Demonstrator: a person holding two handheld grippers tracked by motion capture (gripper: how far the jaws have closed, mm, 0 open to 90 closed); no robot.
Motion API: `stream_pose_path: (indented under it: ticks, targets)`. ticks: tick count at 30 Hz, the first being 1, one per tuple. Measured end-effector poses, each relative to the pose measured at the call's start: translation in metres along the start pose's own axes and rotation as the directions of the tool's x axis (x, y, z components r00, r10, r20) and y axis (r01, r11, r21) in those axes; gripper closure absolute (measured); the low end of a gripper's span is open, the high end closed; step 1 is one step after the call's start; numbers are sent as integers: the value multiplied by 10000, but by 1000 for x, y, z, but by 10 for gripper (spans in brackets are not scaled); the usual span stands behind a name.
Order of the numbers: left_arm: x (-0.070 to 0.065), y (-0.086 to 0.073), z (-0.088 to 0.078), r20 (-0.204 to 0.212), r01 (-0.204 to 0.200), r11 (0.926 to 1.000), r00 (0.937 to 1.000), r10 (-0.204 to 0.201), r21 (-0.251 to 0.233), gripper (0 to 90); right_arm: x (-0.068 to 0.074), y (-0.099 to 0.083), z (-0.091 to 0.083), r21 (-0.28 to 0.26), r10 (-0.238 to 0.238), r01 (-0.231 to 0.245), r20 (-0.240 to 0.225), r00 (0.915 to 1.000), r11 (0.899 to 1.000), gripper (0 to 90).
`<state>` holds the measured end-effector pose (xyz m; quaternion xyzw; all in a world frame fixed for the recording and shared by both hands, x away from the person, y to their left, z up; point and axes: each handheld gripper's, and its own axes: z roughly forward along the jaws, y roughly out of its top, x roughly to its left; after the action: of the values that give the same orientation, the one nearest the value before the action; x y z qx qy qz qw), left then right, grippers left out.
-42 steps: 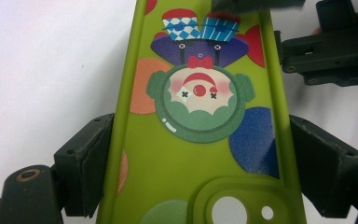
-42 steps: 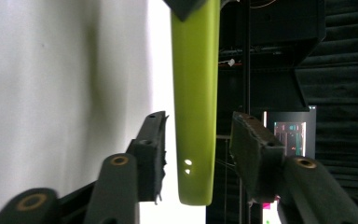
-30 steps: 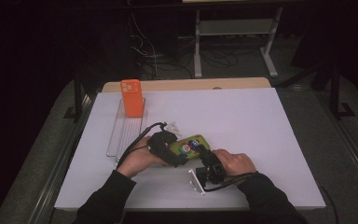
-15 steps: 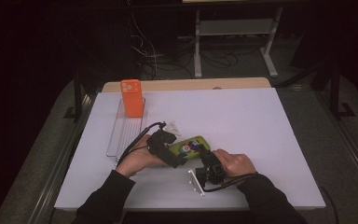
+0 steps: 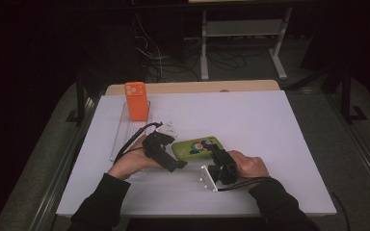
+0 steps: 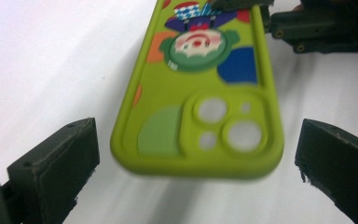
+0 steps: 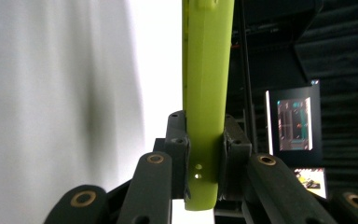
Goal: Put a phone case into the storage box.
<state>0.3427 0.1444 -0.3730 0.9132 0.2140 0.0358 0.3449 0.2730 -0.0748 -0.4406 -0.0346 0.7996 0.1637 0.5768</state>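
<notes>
The green phone case [image 5: 198, 147] with its cartoon print sits low over the white table [image 5: 270, 134], just in front of the person, between the two hands. The right hand-held gripper [image 5: 220, 158] is clamped on its near end – in the right gripper view the case [image 7: 207, 93] stands edge-on between the two black pads, which press on both of its faces. The left hand-held gripper [image 5: 171, 153] sits at the case's other end, the one with the camera cut-outs; its jaws have just been opening and now stand wide, one on each side of the case [image 6: 200, 93] with clear gaps, so the pads do not touch it. In the left gripper view the case's end is slightly blurred and casts a soft shadow on the table below, and the right hand-held gripper [image 6: 242, 5] shows at the far end, gripping the edge

Farther back on the left – well apart from the hands – an orange phone case [image 5: 136, 100] stands upright in a clear rack [image 5: 120, 137]
</notes>
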Motion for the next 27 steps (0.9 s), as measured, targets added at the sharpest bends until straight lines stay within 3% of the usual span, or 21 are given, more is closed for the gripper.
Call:
stream_pose_path:
  ticks: [1,4,5,7,10,11,12,13,15,16,17,18,19,20,22,23,24,25,27]
  targets:
    - [0,-1,0,-44,66,10000,10000,-67,-59,0,-1,-2,0,97,78,-75,-265,9996,9999,754]
    - [3,-2,0,-68,-36,9999,10000,35,-147,0,-5,-6,1,146,410,-405,-335,9986,9991,754]
    - [1,-3,1,-49,199,9994,9998,-201,-288,0,-7,-7,1,167,556,-550,-419,9976,9983,755]
    - [4,-3,0,-75,-46,9999,10000,44,-156,0,-9,-8,2,187,859,-851,-463,9952,9962,754]
    - [3,-4,2,-43,115,9997,9999,-117,-237,0,-13,-11,1,359,1740,-1718,-703,9822,9845,754]
    - [3,-4,1,-45,164,9997,9999,-165,-192,0,-15,-12,1,355,1832,-1809,-769,9801,9829,754]
    - [4,-4,0,-41,59,10000,10000,-59,-69,0,-15,-12,2,305,2133,-2114,-799,9737,9769,754]
    - [3,-4,1,-59,301,9992,9995,-303,-265,0,-17,-13,2,312,2292,-2273,-869,9695,9733,754]
    - [3,-4,1,-89,349,9989,9993,-352,-316,0,-22,-16,2,386,2856,-2830,-1105,9520,9583,754]
    - [3,-4,1,-115,427,9983,9990,-432,-395,0,-24,-16,1,449,3230,-3199,-1272,9378,9464,754]
    - [5,-3,0,-142,213,9992,9997,-218,-348,0,-24,-16,1,496,3922,-3891,-1326,9103,9199,754]
    - [5,-3,0,-129,241,9991,9996,-246,-344,0,-25,-16,0,522,4204,-4173,-1406,8964,9073,754]
    - [5,-3,0,-138,268,9991,9995,-273,-336,0,-26,-17,1,501,4360,-4336,-1504,8873,8997,754]
    - [5,-4,0,-120,304,9990,9995,-308,-324,0,-28,-18,1,563,4651,-4624,-1638,8700,8849,754]
    - [7,-3,-1,-157,24,9999,9999,-26,-147,0,-30,-20,2,621,4934,-4908,-1786,8512,8691,754]
    - [7,-4,-1,-183,68,9998,9998,-71,-185,0,-32,-22,3,723,5160,-5126,-1989,8332,8556,754]
    - [7,-4,0,-184,144,9997,9997,-147,-190,0,-32,-23,4,806,5265,-5218,-2044,8253,8492,754]
    - [7,-4,0,-174,140,9998,9997,-143,-154,0,-33,-24,5,901,5432,-5375,-2188,8106,8384,753]
    - [6,-4,1,-157,280,9993,9995,-284,-242,0,-34,-27,6,1118,5960,-5884,-2452,7646,8008,754]
